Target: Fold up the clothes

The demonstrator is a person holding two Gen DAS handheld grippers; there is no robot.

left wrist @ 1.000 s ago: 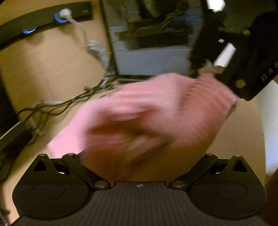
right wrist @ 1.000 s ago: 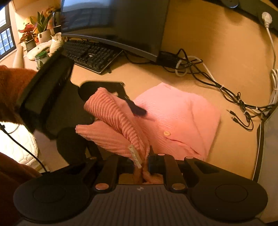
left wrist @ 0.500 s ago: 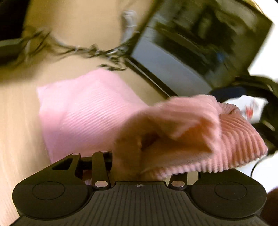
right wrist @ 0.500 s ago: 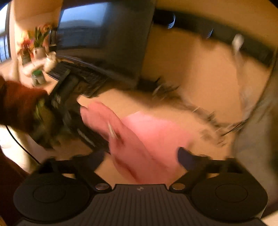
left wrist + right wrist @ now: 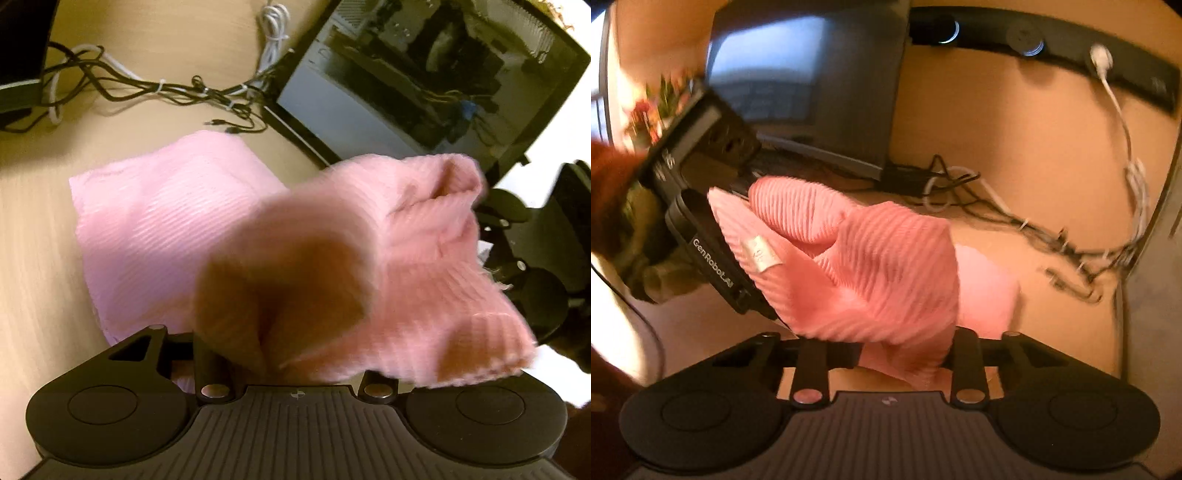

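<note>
Both hand-held grippers angle down over the tabletop (image 5: 33, 229). Left hand-held gripper (image 5: 295, 365) grips a bunched fold of the pink ribbed garment (image 5: 166, 229), fingertips buried in cloth. Right hand-held gripper (image 5: 890, 350) is closing, a raised fold between its fingers; pad contact hidden. Garment's lower part lies flat on the tabletop beside tangled cables (image 5: 177, 88). Near fabric blurred.

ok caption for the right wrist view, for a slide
Right hand-held gripper closing on a lifted pink ribbed sweater above a wooden desk.
</note>
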